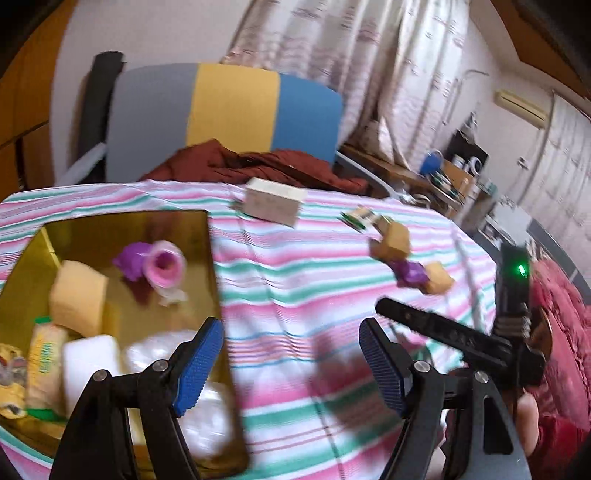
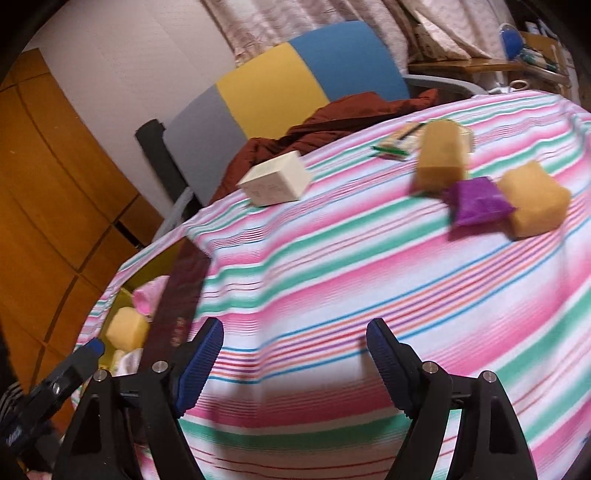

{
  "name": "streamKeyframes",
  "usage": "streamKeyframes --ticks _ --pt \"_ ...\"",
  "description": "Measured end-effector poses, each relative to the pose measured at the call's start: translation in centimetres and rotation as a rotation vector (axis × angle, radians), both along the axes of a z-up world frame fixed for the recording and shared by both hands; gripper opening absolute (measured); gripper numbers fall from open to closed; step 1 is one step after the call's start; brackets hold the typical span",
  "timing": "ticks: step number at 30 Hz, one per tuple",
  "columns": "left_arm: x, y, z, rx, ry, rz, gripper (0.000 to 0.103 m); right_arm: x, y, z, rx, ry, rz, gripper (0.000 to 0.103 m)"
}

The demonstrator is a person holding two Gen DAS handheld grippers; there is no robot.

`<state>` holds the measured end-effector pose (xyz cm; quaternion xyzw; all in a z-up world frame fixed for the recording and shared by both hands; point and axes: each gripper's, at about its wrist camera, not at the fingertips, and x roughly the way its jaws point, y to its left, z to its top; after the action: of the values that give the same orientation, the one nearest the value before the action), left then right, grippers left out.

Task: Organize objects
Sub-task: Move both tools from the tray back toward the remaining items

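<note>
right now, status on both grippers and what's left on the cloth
Left gripper open, empty, beside gold box. Right gripper open, empty. Still out: white carton, two sponges, purple packet. Path unobstructed.

white wall [image 1: 147,33] | patterned curtains [image 1: 332,48] | tricolour chair [image 1: 229,107] | wooden cabinet [image 2: 55,206]

Soft indoor light, motion blur, fisheye-warped edges.

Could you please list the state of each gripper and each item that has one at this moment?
left gripper: open, empty
right gripper: open, empty
gold box: open, partly filled
cream box: closed, on the cloth
purple packet: loose, between two yellow sponges
pink cup: on its side in the gold box
</note>
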<state>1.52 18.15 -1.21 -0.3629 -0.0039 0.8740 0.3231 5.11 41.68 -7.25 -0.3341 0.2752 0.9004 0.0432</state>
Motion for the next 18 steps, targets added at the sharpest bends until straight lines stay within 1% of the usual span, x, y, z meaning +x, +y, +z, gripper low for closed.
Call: streamKeyframes --ticks 4,6,8,13,16,18 --pt "1.6 2.5 -1.0 -0.024 -0.023 -0.066 0.077 0.9 2.7 -0.4 0.01 -0.023 -0.063 0.081" --pt "2.4 3.8 -1.4 -0.041 -0.028 -0.1 0.077 1.6 4.5 -0.4 0.032 -0.031 -0.104 0.081" --pt "2.9 4.6 -1.8 -0.048 -0.037 -0.123 0.078 2.2 6.2 -0.2 0.057 -0.037 -0.145 0.083" --pt "3.6 6.2 -2.6 -0.065 -0.063 -0.156 0.077 3.1 11.1 0.3 0.161 -0.053 -0.266 0.085" --pt "3.6 6.7 -2.8 -0.073 -0.071 -0.167 0.078 2.8 14.0 0.3 0.202 -0.087 -0.315 0.085" --pt "3.6 7.0 -2.9 -0.077 -0.077 -0.17 0.078 2.5 15.5 0.3 0.221 -0.101 -0.326 0.085"
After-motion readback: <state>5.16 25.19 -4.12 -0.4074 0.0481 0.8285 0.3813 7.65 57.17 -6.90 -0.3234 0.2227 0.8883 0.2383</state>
